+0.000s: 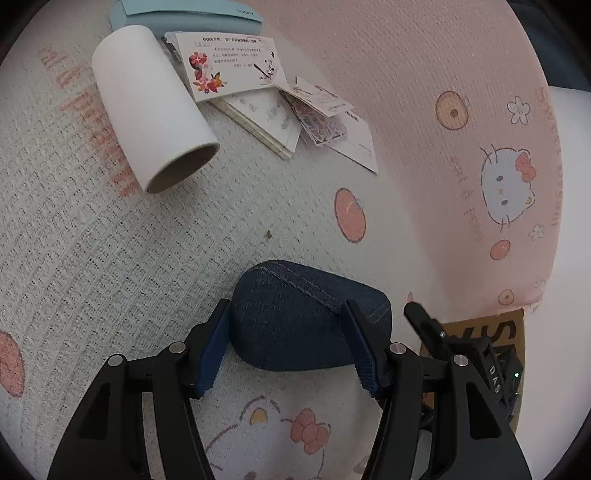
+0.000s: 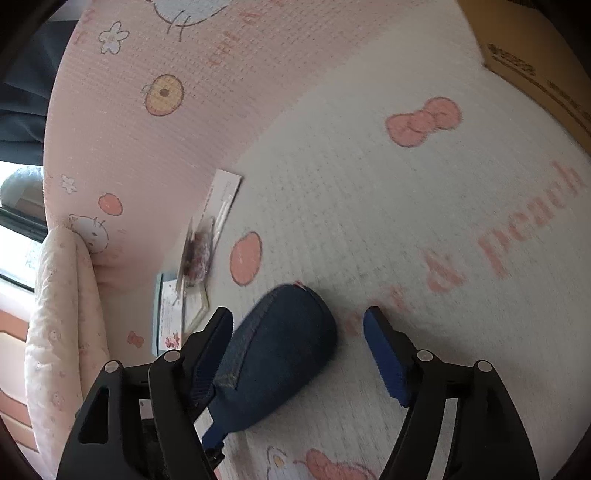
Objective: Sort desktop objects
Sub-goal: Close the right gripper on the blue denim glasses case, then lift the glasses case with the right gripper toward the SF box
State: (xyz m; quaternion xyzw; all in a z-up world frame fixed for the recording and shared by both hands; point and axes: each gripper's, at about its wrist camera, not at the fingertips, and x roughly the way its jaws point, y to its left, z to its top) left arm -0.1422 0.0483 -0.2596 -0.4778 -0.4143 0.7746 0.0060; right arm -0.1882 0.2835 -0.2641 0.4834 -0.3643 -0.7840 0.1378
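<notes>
A dark blue denim pouch [image 1: 295, 325] lies on the pink-and-white cat-print blanket [image 1: 110, 258]. My left gripper [image 1: 286, 306] is open, one blue pad on each side of the pouch and close against its ends. In the right wrist view the same pouch [image 2: 280, 350] rests against the left finger of my open right gripper [image 2: 298, 314], with a wide gap to the right finger. One black finger [image 1: 421, 317] of the right gripper shows at the lower right of the left wrist view.
Farther off lie a white paper roll [image 1: 147, 107], a light blue case [image 1: 192, 14], printed cards [image 1: 236, 62] and sticker sheets [image 1: 321, 118]. A cardboard box [image 2: 546, 62] stands at the blanket's edge. A pale cushion [image 2: 62, 314] sits at the left.
</notes>
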